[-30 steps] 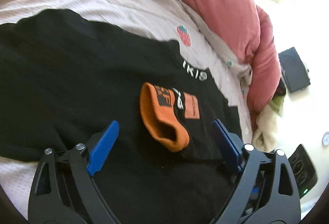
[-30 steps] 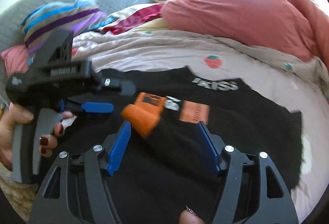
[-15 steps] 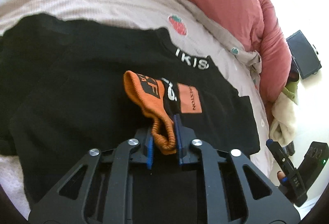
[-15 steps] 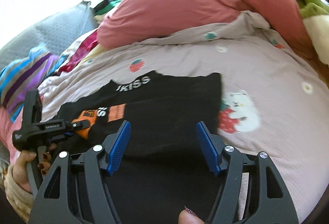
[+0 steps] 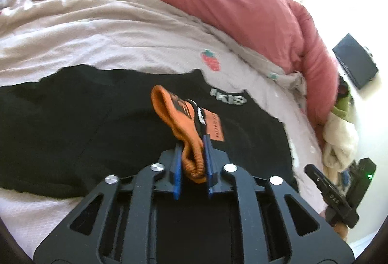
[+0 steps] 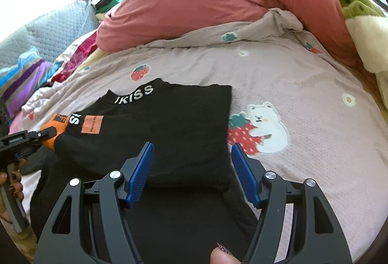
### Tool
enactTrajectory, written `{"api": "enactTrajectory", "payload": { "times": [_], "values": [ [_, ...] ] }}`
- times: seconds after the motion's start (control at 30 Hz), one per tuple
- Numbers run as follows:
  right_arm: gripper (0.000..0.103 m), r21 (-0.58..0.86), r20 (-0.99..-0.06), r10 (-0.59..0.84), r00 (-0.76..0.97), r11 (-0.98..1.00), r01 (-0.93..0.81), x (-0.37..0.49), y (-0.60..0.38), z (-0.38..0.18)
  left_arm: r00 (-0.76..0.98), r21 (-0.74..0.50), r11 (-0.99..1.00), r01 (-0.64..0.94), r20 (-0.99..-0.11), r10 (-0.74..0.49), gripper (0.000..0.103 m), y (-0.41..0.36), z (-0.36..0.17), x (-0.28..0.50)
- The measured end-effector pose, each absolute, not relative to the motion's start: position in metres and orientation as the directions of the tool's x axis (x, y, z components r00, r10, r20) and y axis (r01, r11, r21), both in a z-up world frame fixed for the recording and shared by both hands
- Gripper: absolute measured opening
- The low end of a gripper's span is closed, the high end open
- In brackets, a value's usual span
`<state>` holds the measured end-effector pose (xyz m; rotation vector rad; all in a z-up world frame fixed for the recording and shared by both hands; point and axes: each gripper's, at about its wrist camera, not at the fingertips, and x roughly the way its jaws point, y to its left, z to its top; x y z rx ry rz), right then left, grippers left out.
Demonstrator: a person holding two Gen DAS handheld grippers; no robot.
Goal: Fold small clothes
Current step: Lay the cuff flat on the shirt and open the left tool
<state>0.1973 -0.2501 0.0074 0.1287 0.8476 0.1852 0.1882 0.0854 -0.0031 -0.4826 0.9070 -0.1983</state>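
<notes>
Left gripper [image 5: 191, 157], fingers closed on the orange ribbed cuff [image 5: 179, 123] of a black sweatshirt [image 5: 72, 123], the bunched cuff pinched between the two blue pads [image 5: 177, 167] and raised off the cloth beneath. The sweatshirt lies spread on a pale bedsheet [image 5: 97, 29] printed with strawberries; white lettering [image 5: 228, 99] marks its collar at the far edge, and an orange patch [image 5: 215, 127] sits just right of the held cuff. Right gripper [image 6: 191, 167], fingers spread wide and holding nothing, poised over the near right part of the sweatshirt [image 6: 169, 133], whose right portion is folded over with a straight edge. A pink duvet [image 6: 194, 0] is heaped at the far side, with striped fabric [image 6: 21, 80] at far left.
</notes>
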Motion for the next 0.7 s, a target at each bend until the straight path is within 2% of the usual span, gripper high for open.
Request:
{"api": "enactTrajectory", "payload": {
  "times": [0.1, 0.23, 0.43, 0.57, 0.6, 0.67, 0.7],
  "values": [
    [0.065, 0.173, -0.742, 0.224, 0.631, 0.975, -0.142, 0.205, -0.235, 0.002, 0.632, -0.438, 0.897, -0.058, -0.712, -0.306, 0.014, 0.092, 0.001, 0.184],
    [0.065, 0.155, -0.763, 0.249, 0.596, 0.966, -0.205, 0.217, -0.206, -0.007, 0.626, -0.408, 0.912, -0.029, -0.719, -0.302, 0.014, 0.084, 0.001, 0.184],
    [0.065, 0.124, -0.834, 0.216, 0.508, 0.97, -0.209, 0.233, -0.182, -0.036, 0.51, -0.334, 0.942, -0.038, -0.817, -0.269, 0.014, 0.065, -0.038, 0.196],
    [0.065, 0.104, -0.829, 0.207, 0.519, 0.97, -0.219, 0.227, -0.179, -0.038, 0.507, -0.373, 0.926, -0.06, -0.81, -0.293, 0.015, 0.074, -0.042, 0.193],
    [0.065, 0.128, -0.821, 0.231, 0.522, 0.966, -0.226, 0.225, -0.18, -0.035, 0.516, -0.373, 0.926, -0.059, -0.805, -0.292, 0.017, 0.076, -0.038, 0.19],
    [0.065, 0.154, -0.804, 0.261, 0.534, 0.959, -0.236, 0.22, -0.18, -0.028, 0.534, -0.367, 0.928, -0.06, -0.798, -0.28, 0.029, 0.08, -0.031, 0.184],
    [0.065, 0.157, -0.797, 0.267, 0.542, 0.958, -0.241, 0.217, -0.18, -0.025, 0.544, -0.362, 0.93, -0.066, -0.794, -0.271, 0.03, 0.084, -0.027, 0.179]
  ]
}}
